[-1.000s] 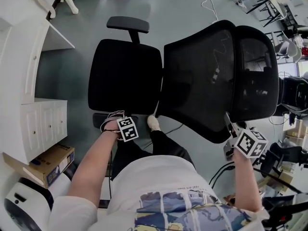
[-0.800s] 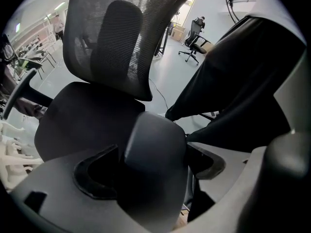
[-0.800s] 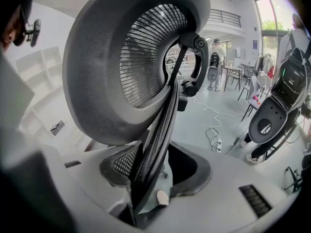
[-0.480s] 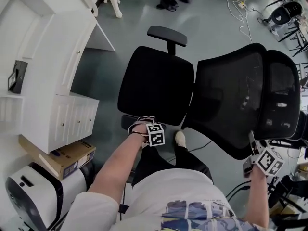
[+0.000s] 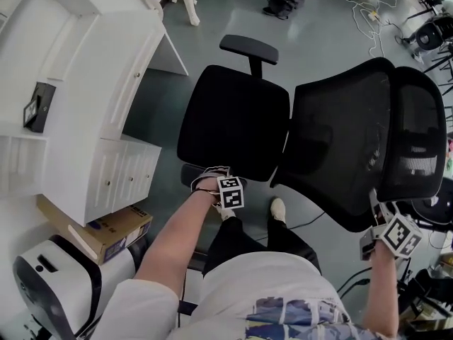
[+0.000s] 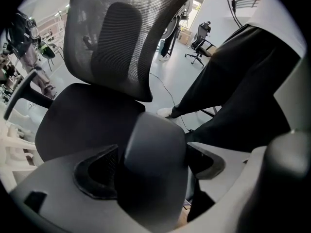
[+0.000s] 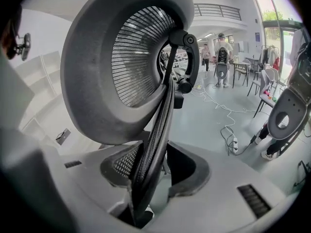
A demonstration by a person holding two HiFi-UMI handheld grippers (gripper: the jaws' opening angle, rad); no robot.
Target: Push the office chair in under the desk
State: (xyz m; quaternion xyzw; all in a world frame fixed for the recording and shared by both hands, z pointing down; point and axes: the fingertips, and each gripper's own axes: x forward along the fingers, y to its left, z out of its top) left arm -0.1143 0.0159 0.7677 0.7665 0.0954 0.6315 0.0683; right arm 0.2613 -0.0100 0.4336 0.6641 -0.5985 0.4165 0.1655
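Now my left fingers clamp the near armrest, and my right fingers are closing on the backrest rim. Beyond them, the office chair sits short of the white bench. Next, I judge, a steady shove toward its opening.

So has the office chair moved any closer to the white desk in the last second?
Yes. The office chair has rolled left, toward the white desk; the gap between them is narrower than a second ago.

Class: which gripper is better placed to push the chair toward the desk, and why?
Right: the right gripper has jaws closing on the backrest edge, the side away from the desk; the left gripper merely holds the armrest.
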